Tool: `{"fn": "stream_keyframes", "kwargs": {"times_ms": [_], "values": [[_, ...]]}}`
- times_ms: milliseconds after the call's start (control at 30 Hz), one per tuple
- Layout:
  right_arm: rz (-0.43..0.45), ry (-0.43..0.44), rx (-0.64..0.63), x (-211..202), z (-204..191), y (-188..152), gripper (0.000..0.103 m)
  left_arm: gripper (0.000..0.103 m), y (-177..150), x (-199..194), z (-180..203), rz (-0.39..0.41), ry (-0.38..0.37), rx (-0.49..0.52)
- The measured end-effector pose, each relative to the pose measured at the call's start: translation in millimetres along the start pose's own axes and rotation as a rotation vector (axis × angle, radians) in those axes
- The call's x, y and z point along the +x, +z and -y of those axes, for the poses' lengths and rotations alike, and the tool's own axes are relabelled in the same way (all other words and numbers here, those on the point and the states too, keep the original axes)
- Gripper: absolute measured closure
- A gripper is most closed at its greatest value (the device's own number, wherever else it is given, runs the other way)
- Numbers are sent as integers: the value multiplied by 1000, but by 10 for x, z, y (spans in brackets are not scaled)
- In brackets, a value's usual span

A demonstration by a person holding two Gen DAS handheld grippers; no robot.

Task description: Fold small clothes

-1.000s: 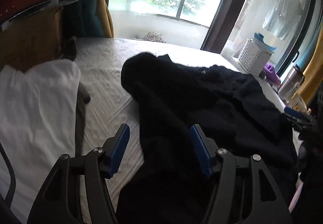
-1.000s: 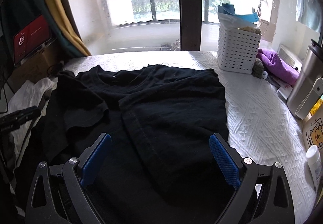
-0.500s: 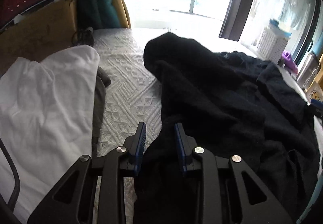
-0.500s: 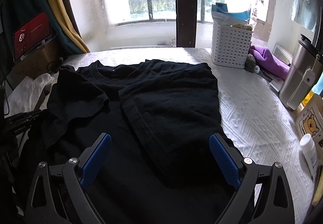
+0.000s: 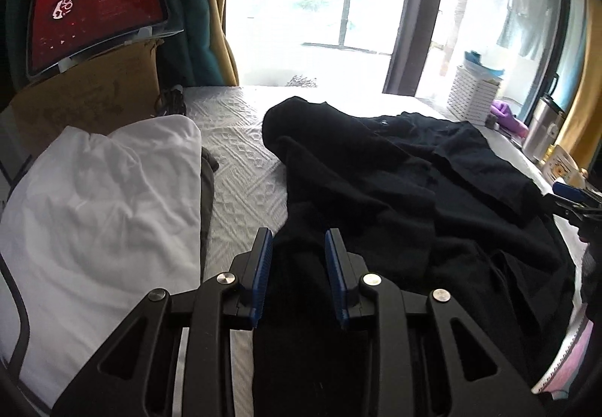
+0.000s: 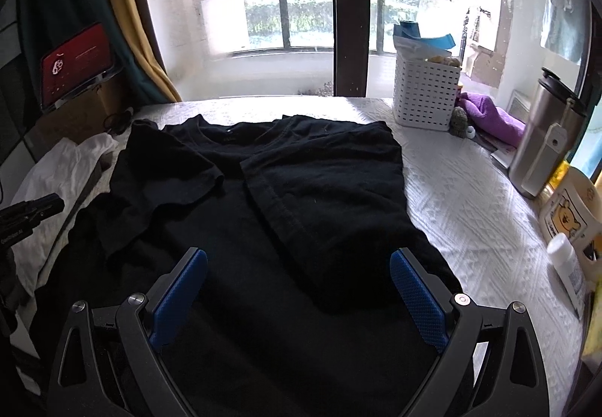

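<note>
A black T-shirt [image 6: 301, 199] lies on the white quilted surface [image 6: 462, 206], collar at the far side, its right half folded over towards the middle. It also shows in the left wrist view [image 5: 376, 191], bunched along its left edge. My left gripper [image 5: 297, 263] is shut on a fold of the shirt's left edge near the hem. My right gripper [image 6: 297, 285] is wide open above the shirt's near part, with nothing between its blue pads. The right gripper's tip shows at the right edge of the left wrist view [image 5: 572, 199].
A white garment [image 5: 98, 199] lies left of the shirt. A white basket [image 6: 425, 93], a purple cloth [image 6: 493, 116], a steel tumbler [image 6: 541, 138] and small bottles [image 6: 564, 266] stand along the right. A red tablet [image 5: 98, 11] on a cardboard box is at the far left.
My left gripper has closed from open onto the shirt's left edge and has tilted up and shifted left. My right gripper has stayed open, with little movement.
</note>
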State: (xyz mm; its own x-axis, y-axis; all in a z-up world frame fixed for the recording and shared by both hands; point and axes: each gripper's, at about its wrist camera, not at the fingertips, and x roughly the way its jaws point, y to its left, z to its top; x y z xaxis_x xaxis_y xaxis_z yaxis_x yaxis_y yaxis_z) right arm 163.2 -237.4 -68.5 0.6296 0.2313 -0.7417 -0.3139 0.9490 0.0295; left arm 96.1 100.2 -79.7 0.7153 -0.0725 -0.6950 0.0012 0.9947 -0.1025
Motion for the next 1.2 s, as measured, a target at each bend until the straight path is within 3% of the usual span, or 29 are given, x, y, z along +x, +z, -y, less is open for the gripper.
{"fn": "stream_keyframes", "kwargs": {"times_ms": [100, 633, 700, 733, 833, 933, 1033, 1133, 1200], "values": [[28, 9, -3, -149, 9, -151, 5, 69, -120, -96, 25, 0, -7, 1], [15, 82, -144, -492, -599, -994, 7, 67, -742, -443, 239, 5, -75, -1], [1, 83, -182, -490, -712, -1072, 19, 54, -808, -486, 228, 14, -84, -11], [-8, 68, -221, -467, -796, -1123, 22, 53, -840, -505, 220, 19, -89, -18], [-26, -5, -326, -389, -996, -1240, 40, 52, -930, -529, 209, 21, -98, -27], [-31, -69, -412, -315, -1124, -1282, 43, 52, -983, -539, 200, 17, -103, -33], [-25, -104, -451, -255, -1170, -1259, 53, 52, -991, -554, 213, 19, -112, -35], [-30, -29, -453, -202, -1178, -1247, 93, 52, -986, -571, 258, 26, -121, -27], [-19, -4, -418, -212, -1126, -1214, 99, 52, -987, -587, 319, 29, -136, -15]]}}
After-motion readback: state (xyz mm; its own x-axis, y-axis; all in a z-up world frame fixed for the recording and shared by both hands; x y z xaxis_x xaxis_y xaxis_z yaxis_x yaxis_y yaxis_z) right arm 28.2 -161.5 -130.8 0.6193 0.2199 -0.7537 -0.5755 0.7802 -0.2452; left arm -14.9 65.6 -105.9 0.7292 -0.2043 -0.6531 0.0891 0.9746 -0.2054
